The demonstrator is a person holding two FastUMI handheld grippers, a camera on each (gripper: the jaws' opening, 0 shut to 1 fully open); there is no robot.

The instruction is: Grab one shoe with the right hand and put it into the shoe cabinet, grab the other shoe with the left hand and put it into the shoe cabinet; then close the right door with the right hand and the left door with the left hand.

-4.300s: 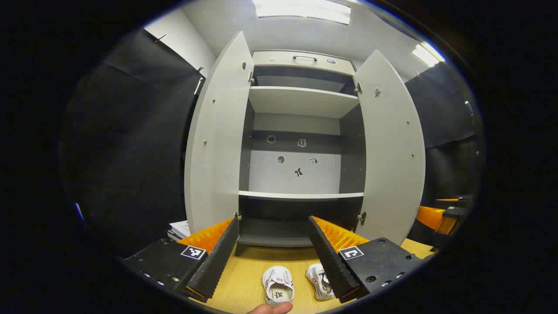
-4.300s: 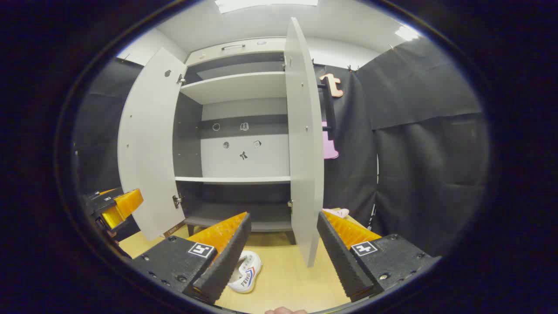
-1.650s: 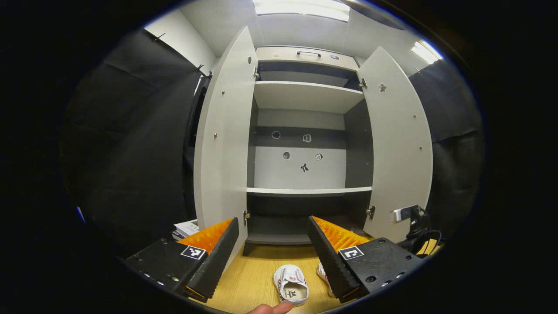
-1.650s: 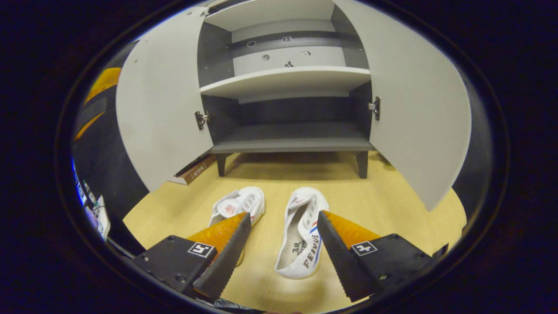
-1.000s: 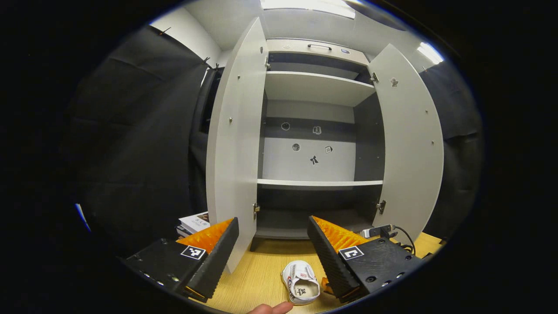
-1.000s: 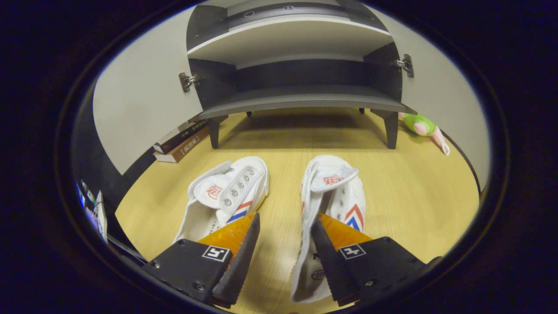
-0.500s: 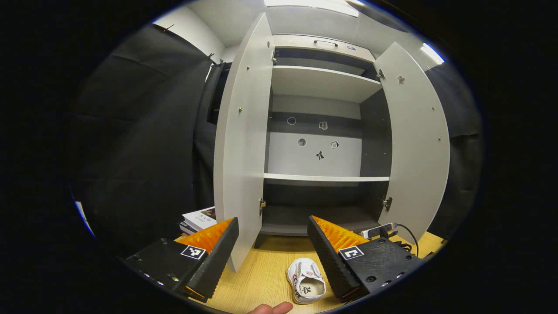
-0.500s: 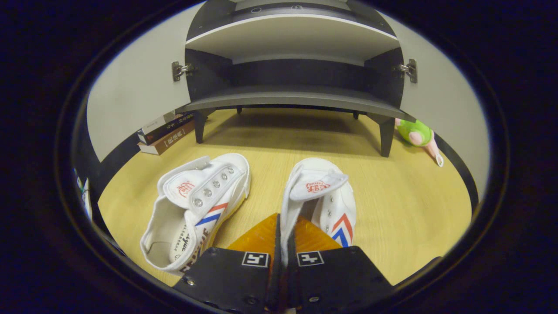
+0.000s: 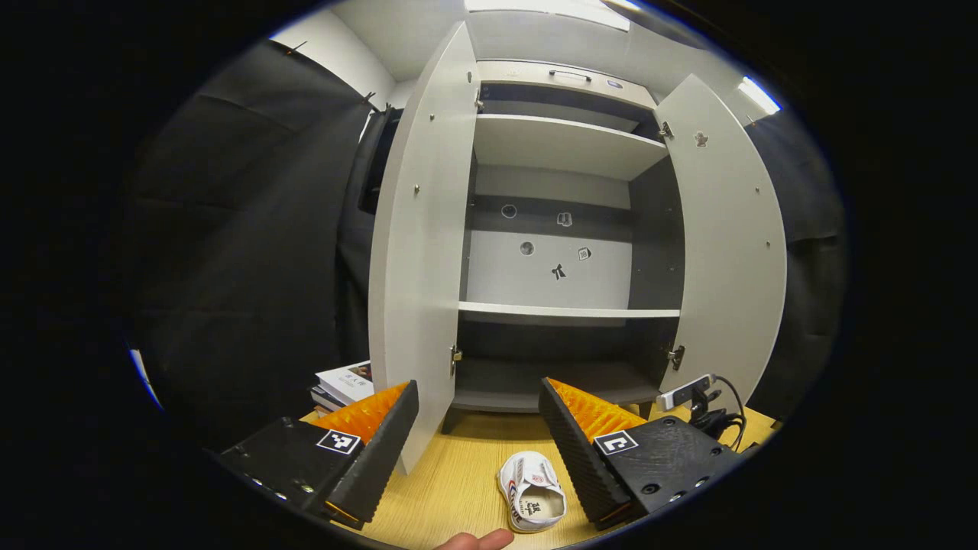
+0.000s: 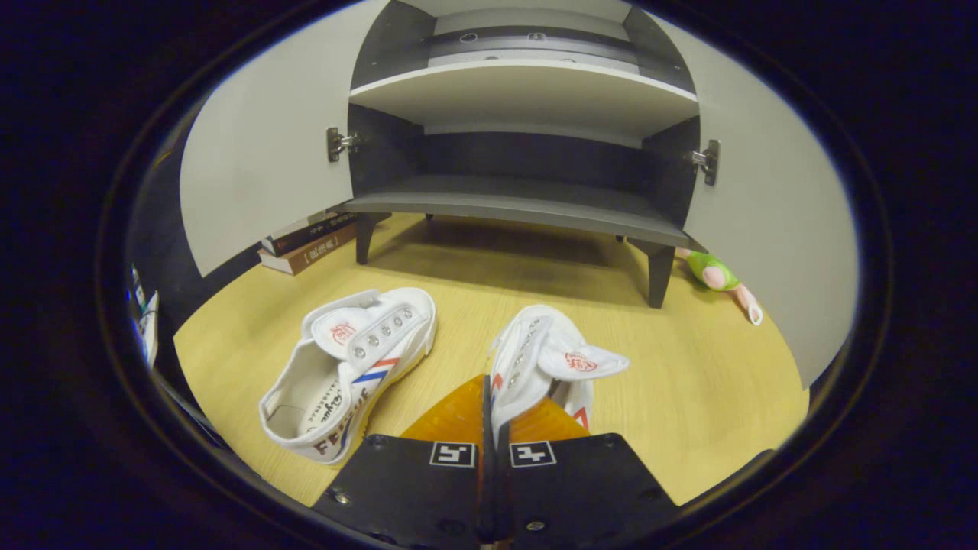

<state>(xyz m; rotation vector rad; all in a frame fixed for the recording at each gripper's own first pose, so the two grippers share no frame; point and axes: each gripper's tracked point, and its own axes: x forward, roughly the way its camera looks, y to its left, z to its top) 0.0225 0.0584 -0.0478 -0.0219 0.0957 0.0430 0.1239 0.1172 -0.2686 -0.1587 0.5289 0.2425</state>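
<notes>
Two white canvas shoes with red and blue stripes lie on the wooden floor in front of the open shoe cabinet (image 10: 519, 202). In the right gripper view, my right gripper (image 10: 490, 391) is shut on the side wall of the right-hand shoe (image 10: 554, 347), which leans over with its tongue flopped to the right. The other shoe (image 10: 351, 370) lies free to its left. In the left gripper view, my left gripper (image 9: 477, 428) hangs open above the floor, with one shoe (image 9: 531, 500) below and between its fingers, not touched. Both cabinet doors (image 9: 420, 252) (image 9: 726, 244) stand wide open.
Stacked books (image 10: 306, 243) lie by the cabinet's left leg, under the left door (image 10: 260, 160). A green and pink plush toy (image 10: 714, 275) lies by the right leg, near the right door (image 10: 764, 221). A plug with cable (image 9: 695, 391) shows at the right. The bottom shelf holds nothing.
My right gripper dropped to the floor and shut on the right-hand shoe's side; the shoe has since tipped and its tongue fell right. The left gripper drifted slightly and stays open.
</notes>
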